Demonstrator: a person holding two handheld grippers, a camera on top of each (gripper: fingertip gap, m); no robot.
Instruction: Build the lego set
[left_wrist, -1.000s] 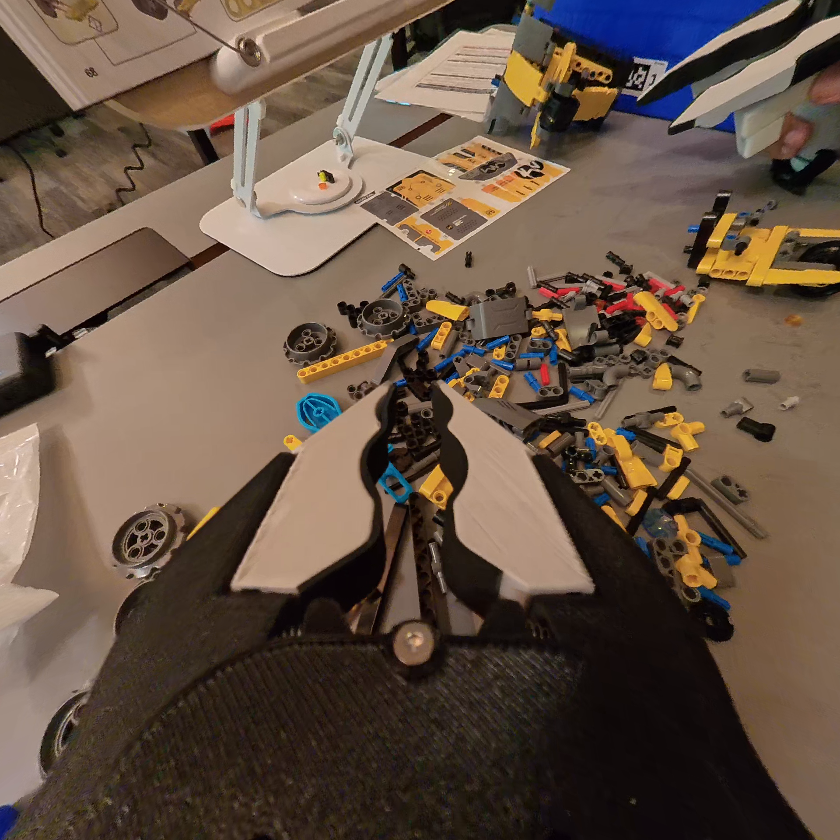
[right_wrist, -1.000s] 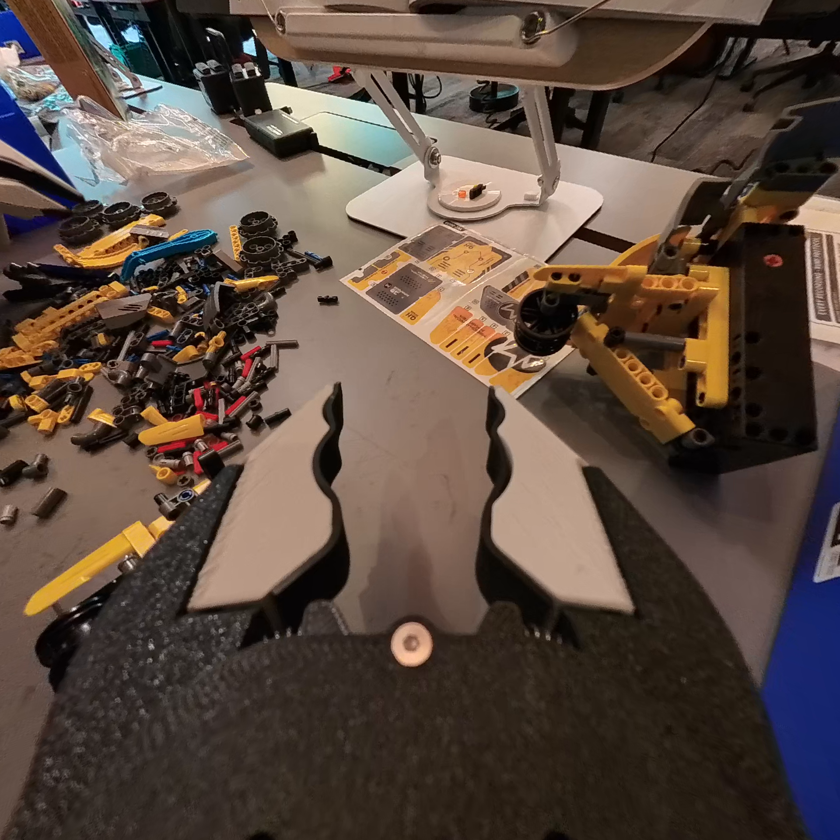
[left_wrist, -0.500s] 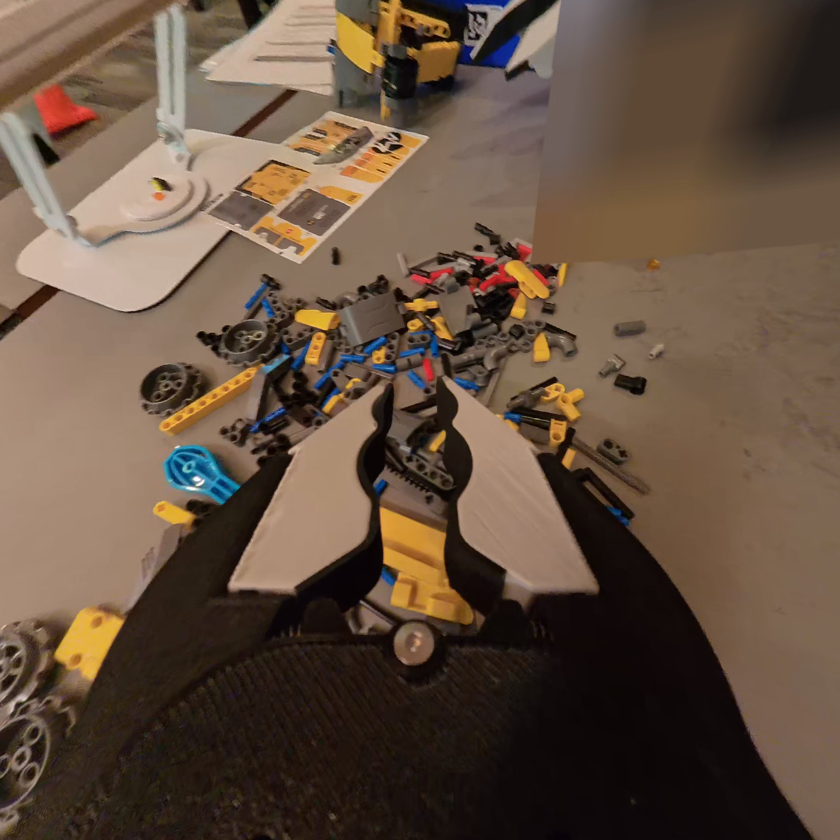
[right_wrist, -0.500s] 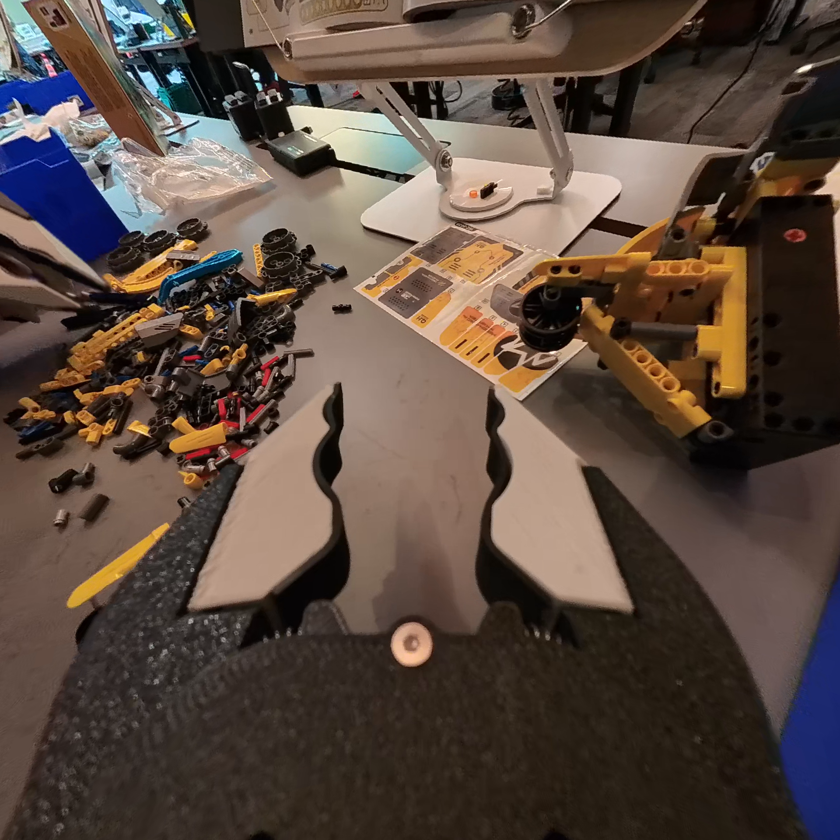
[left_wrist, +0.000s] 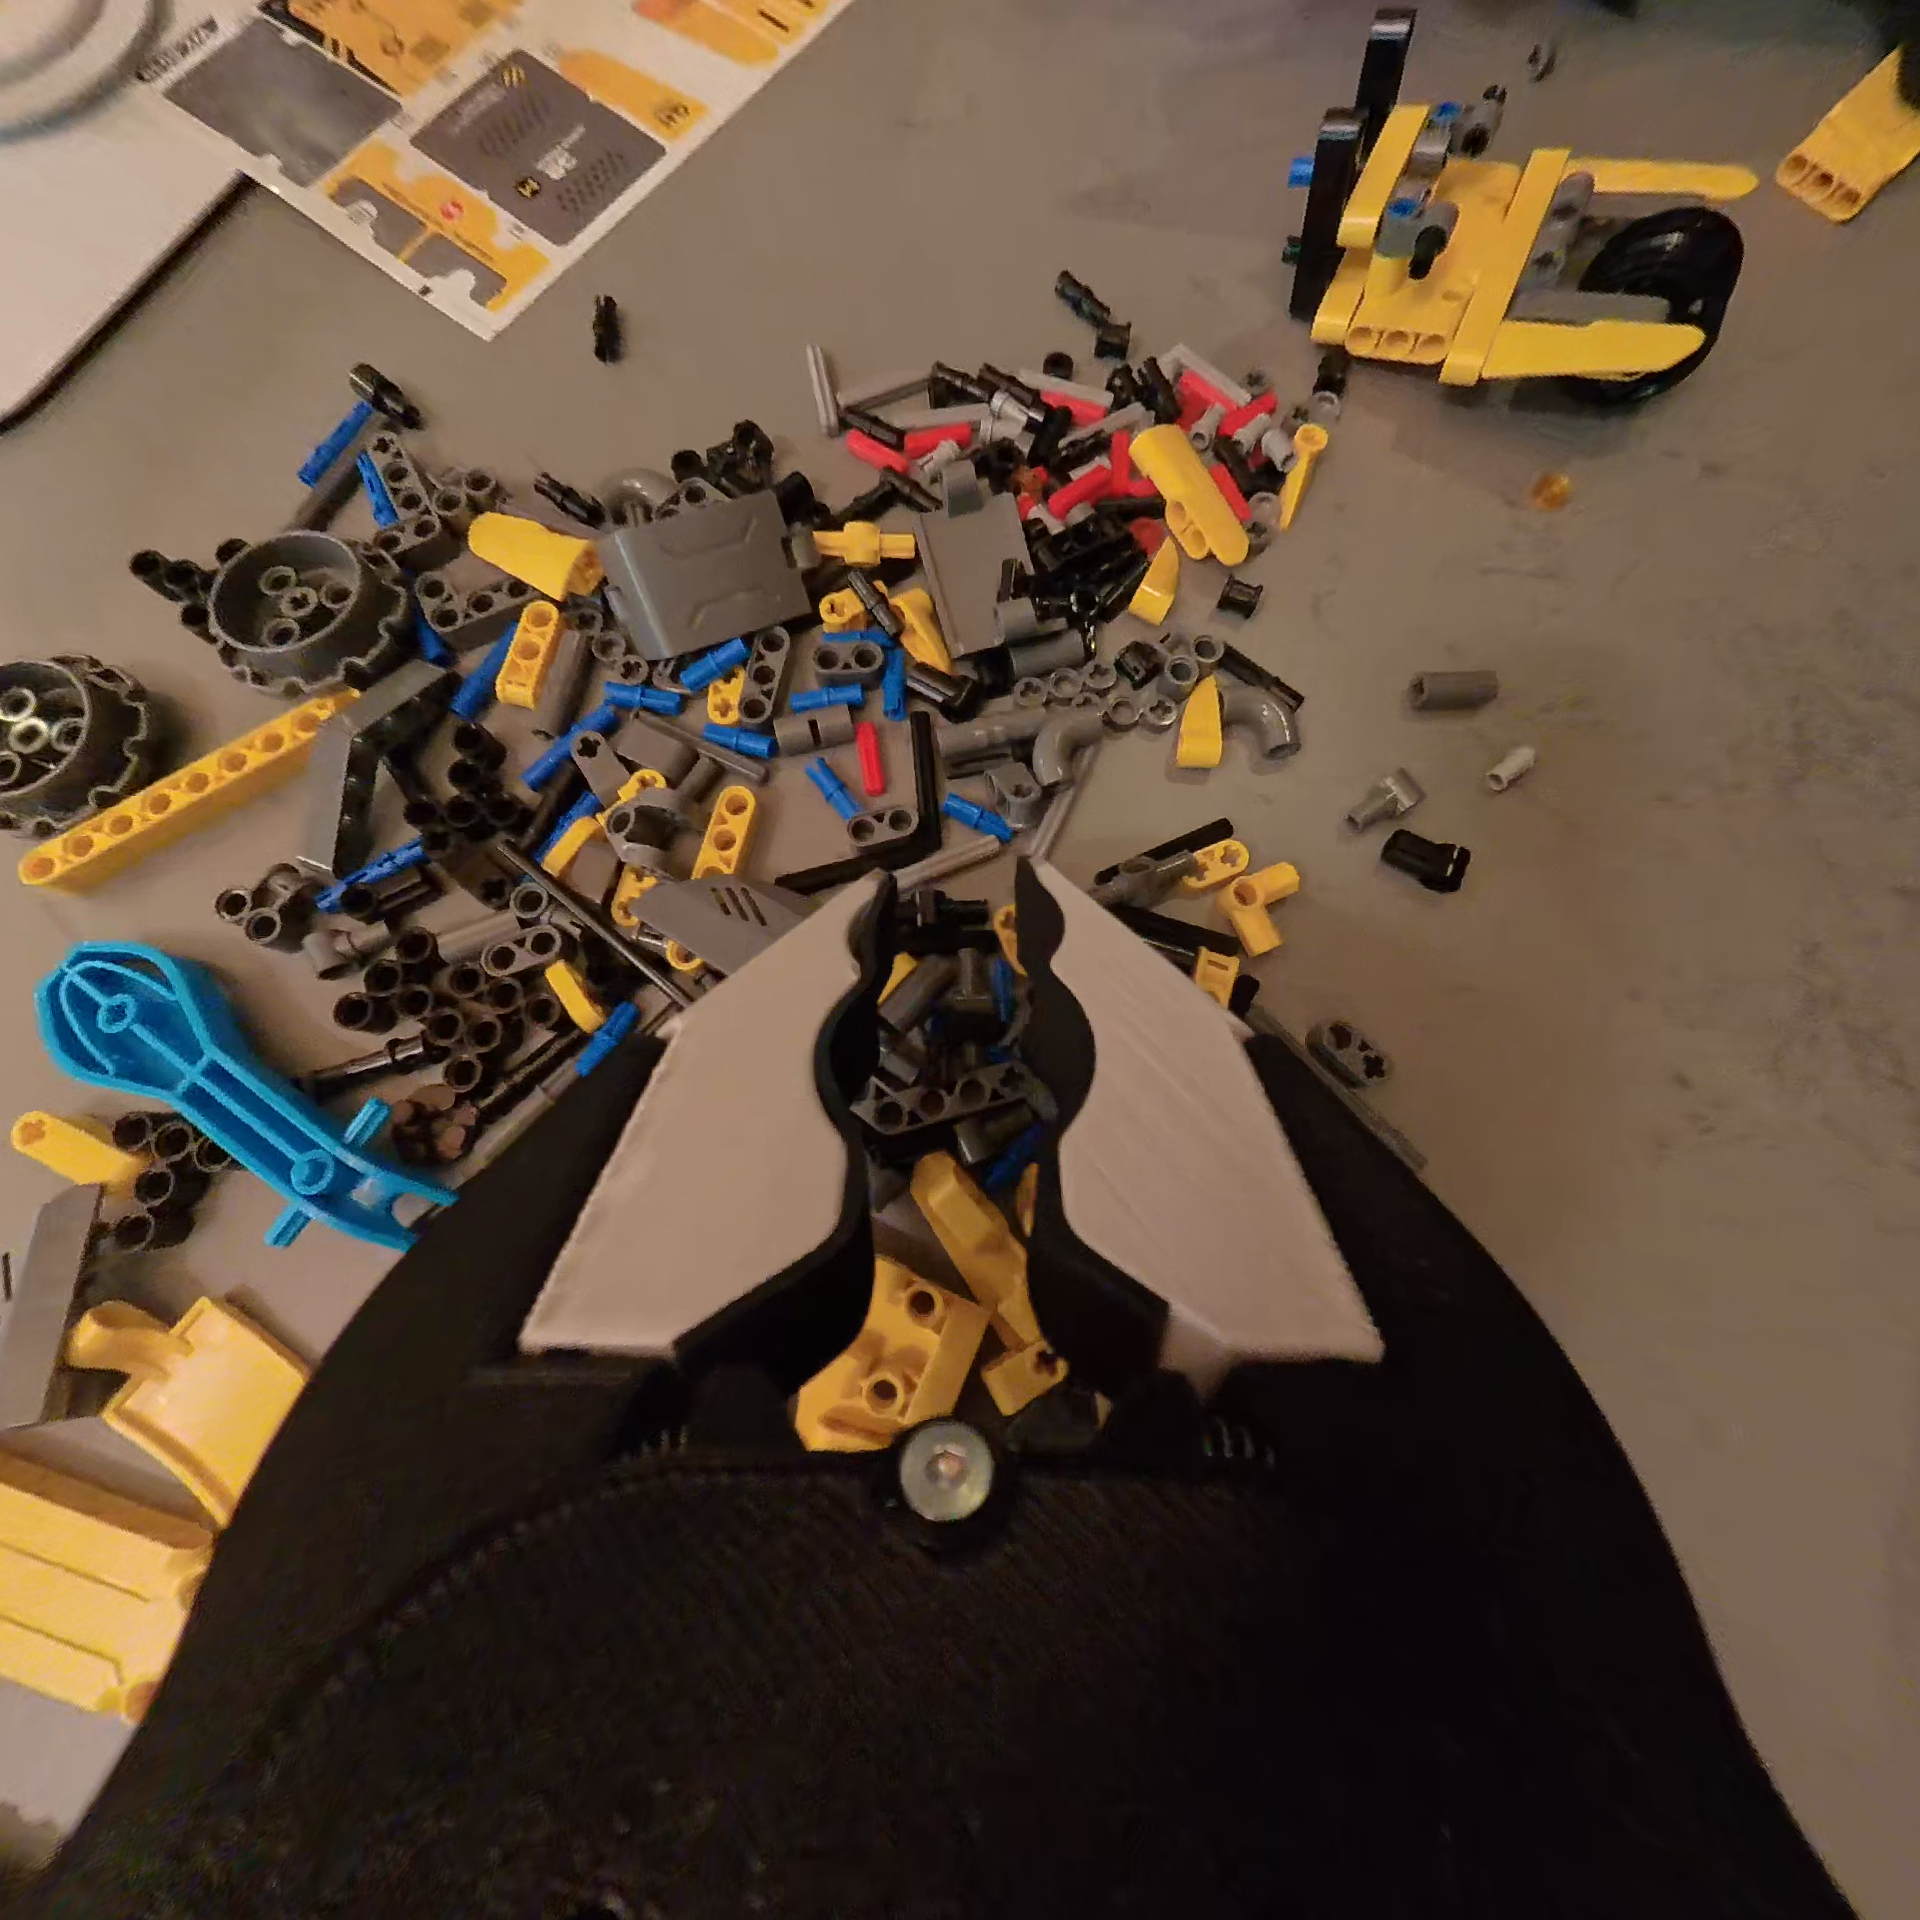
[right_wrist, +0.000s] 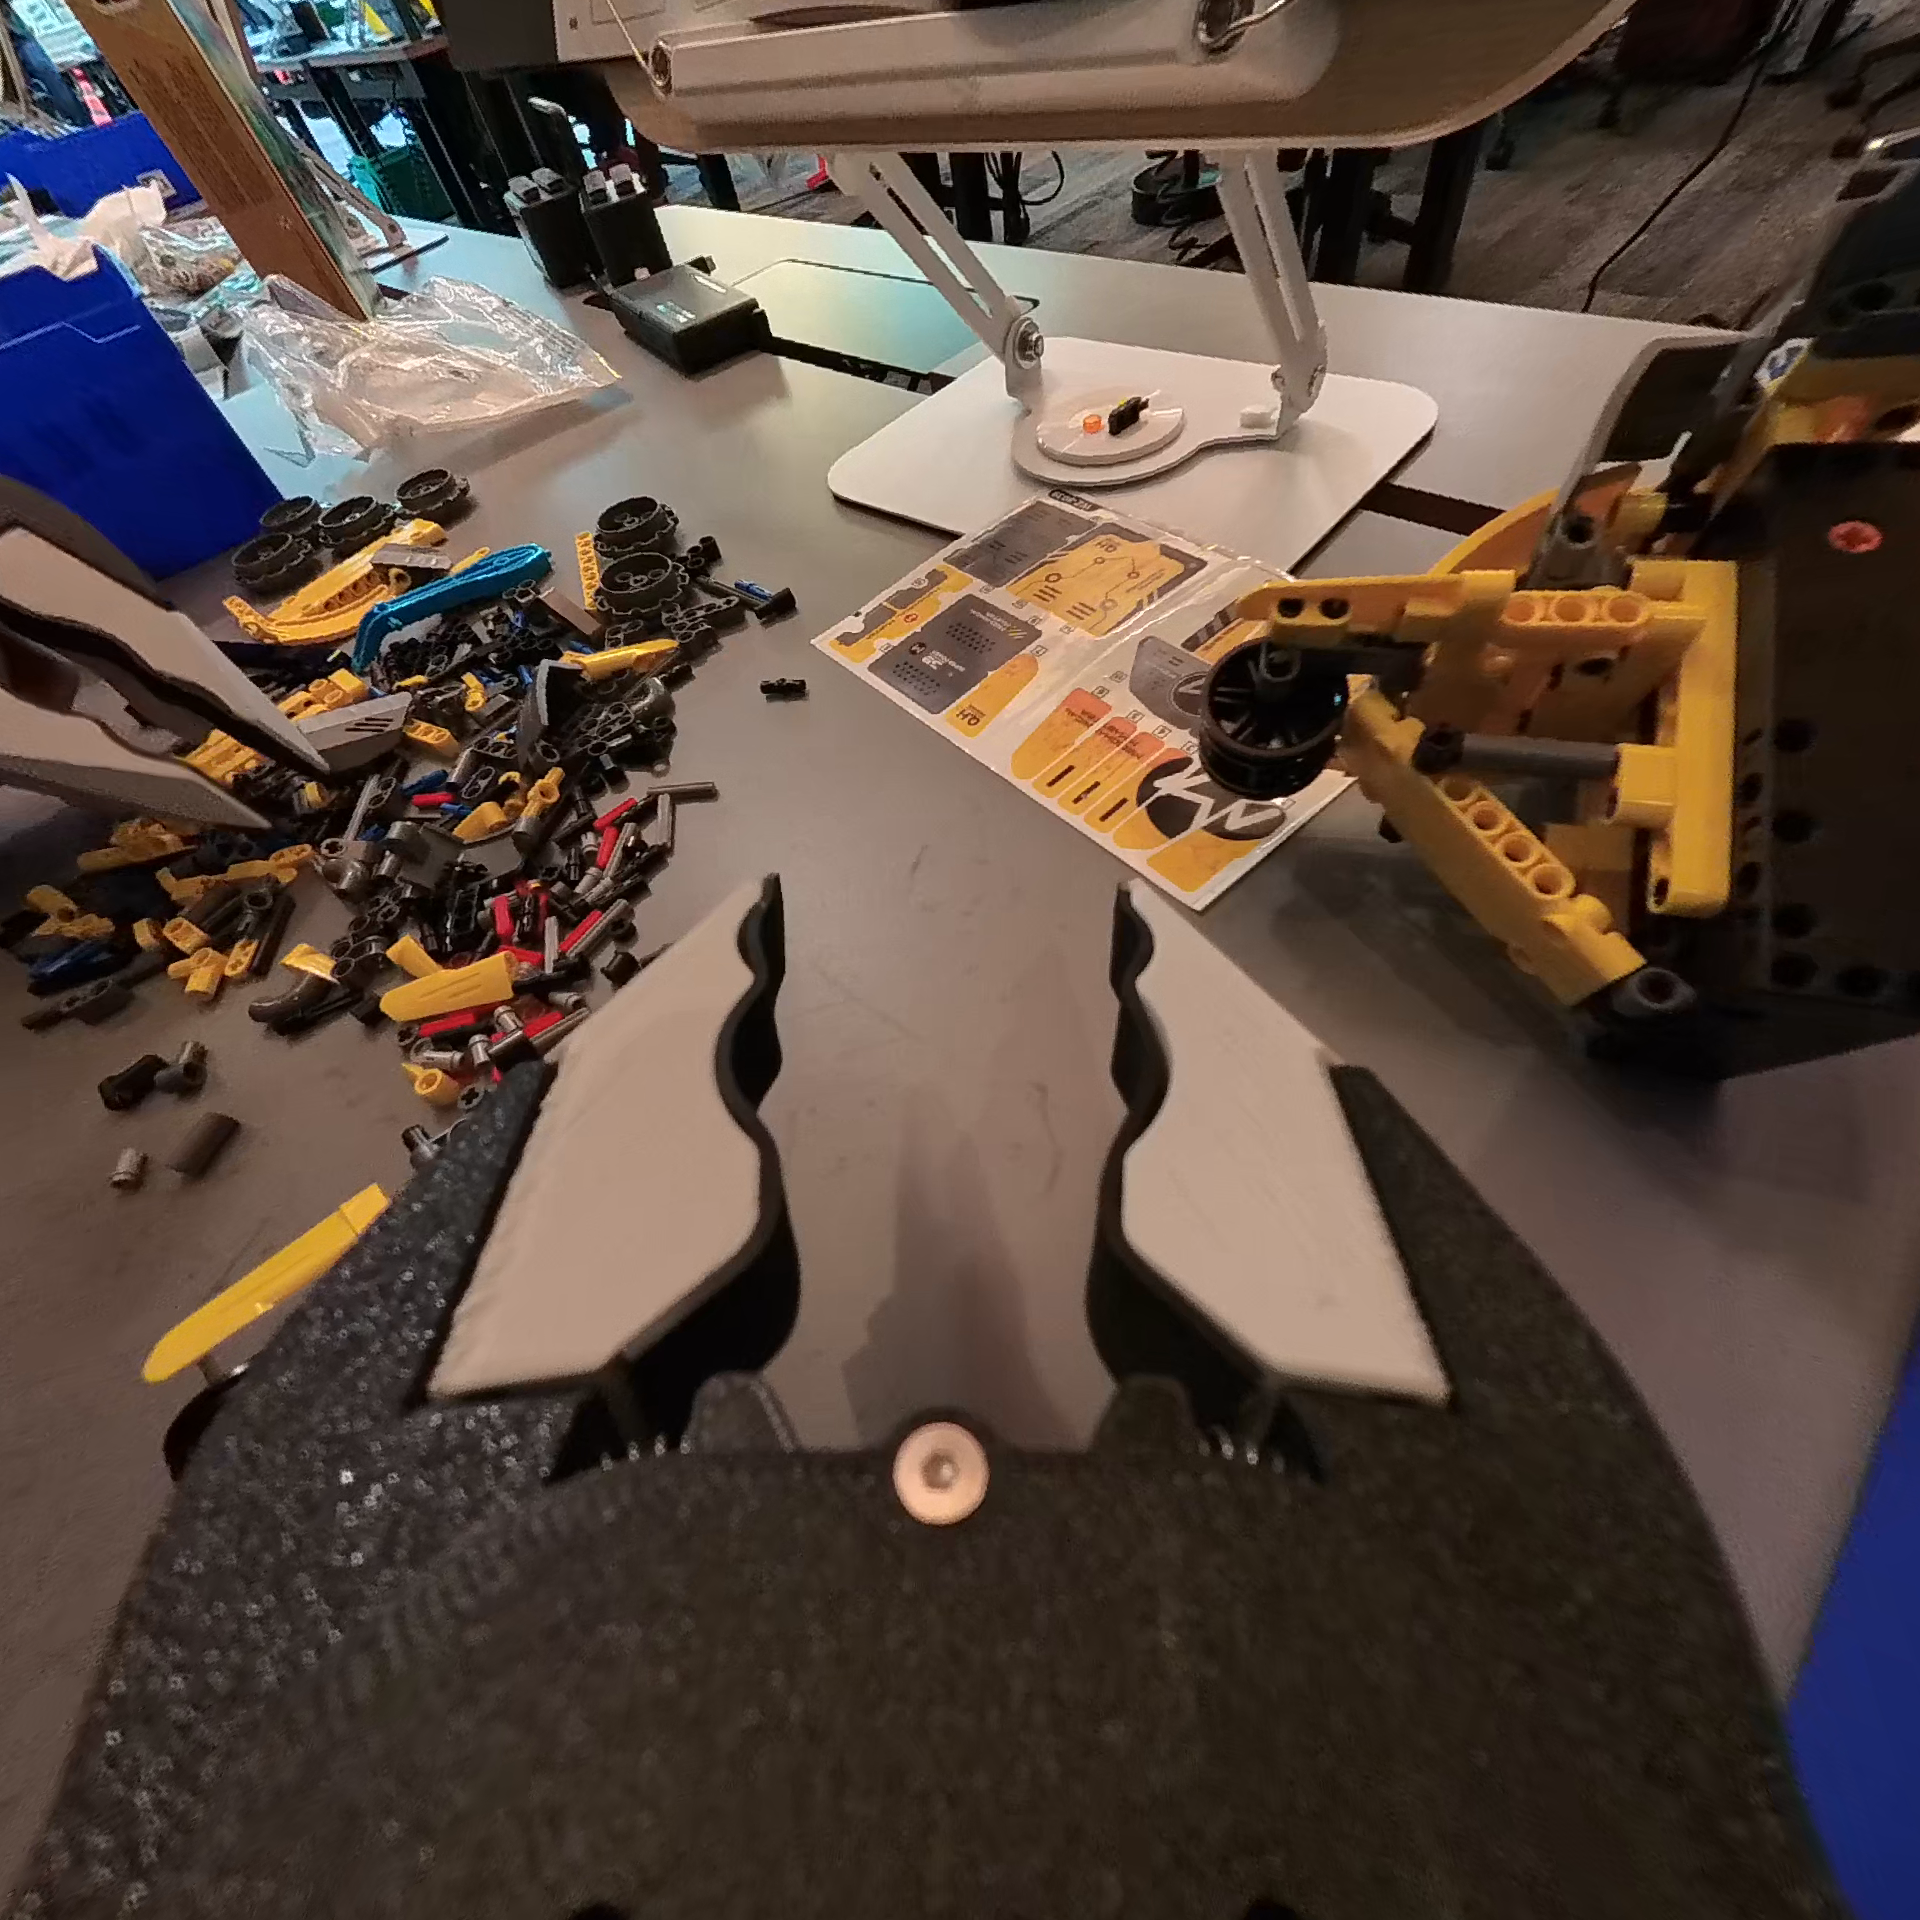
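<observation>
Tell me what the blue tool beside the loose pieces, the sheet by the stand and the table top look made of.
Blue tool: moulded plastic by the look, smooth, with thin ribs and open cut-outs. Sheet: probably glossy printed sticker film or paper; it lies flat and catches glare. Table top: grey, matt, likely laminate, with faint scuffs; the core cannot be told.

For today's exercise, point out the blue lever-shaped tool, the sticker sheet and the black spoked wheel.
blue lever-shaped tool (left_wrist: 197, 1081), left wrist view, mid-shaft.
sticker sheet (right_wrist: 1039, 665), right wrist view, sheet's middle.
black spoked wheel (right_wrist: 1270, 717), right wrist view, hub.
</observation>
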